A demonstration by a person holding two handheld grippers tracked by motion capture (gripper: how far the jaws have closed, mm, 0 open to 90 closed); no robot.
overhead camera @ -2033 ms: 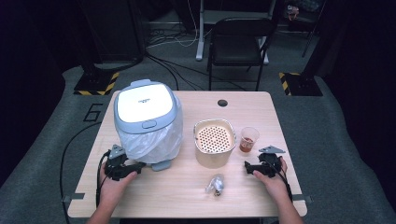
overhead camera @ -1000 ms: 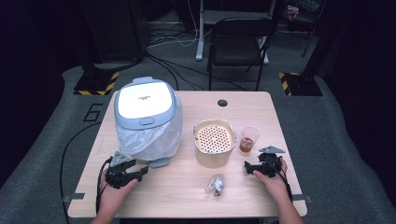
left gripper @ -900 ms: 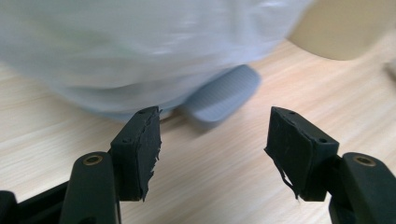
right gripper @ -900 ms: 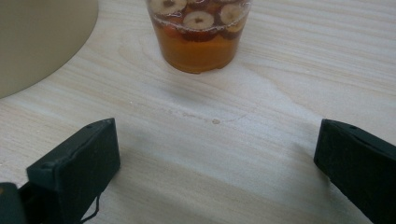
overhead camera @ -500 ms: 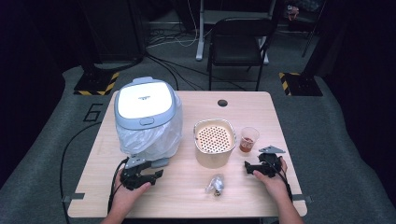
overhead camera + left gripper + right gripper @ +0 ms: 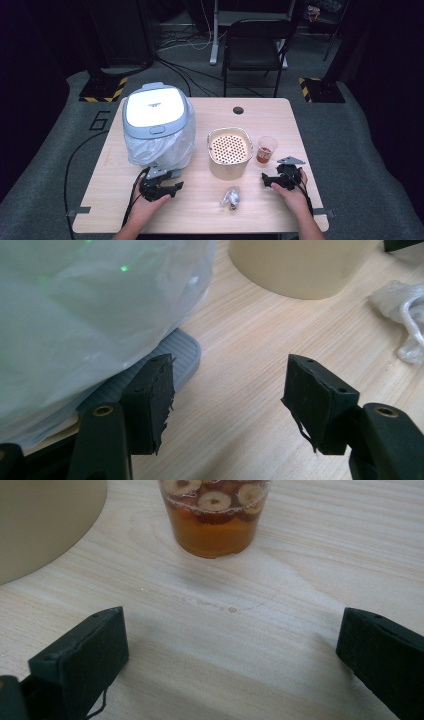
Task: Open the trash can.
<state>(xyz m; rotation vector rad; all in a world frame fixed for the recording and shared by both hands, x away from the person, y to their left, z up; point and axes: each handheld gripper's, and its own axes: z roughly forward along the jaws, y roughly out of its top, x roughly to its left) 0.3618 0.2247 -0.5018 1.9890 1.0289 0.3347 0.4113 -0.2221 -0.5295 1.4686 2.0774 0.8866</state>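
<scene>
Two grippers rest in my hands at the near edge of the wooden table (image 6: 300, 125). My left gripper (image 6: 167, 189) sits just in front of the grey-lidded appliance (image 6: 156, 112), its jaws spread wide over bare wood; in the left gripper view the clear plastic bag (image 6: 90, 305) wrapped round the appliance hides most of the body, leaving a ribbed grey foot (image 6: 172, 347) beside one jaw. My right gripper (image 6: 274, 179) also stands wide apart, holding nothing, pointed toward the clear cup (image 6: 216, 515) of amber liquid with sliced fruit floating in it, its rim cut off at the top. Between my hands lies a small crumpled clear wrapper (image 6: 230, 197), contents unreadable. A beige perforated bowl (image 6: 229, 150) stands mid-table.
</scene>
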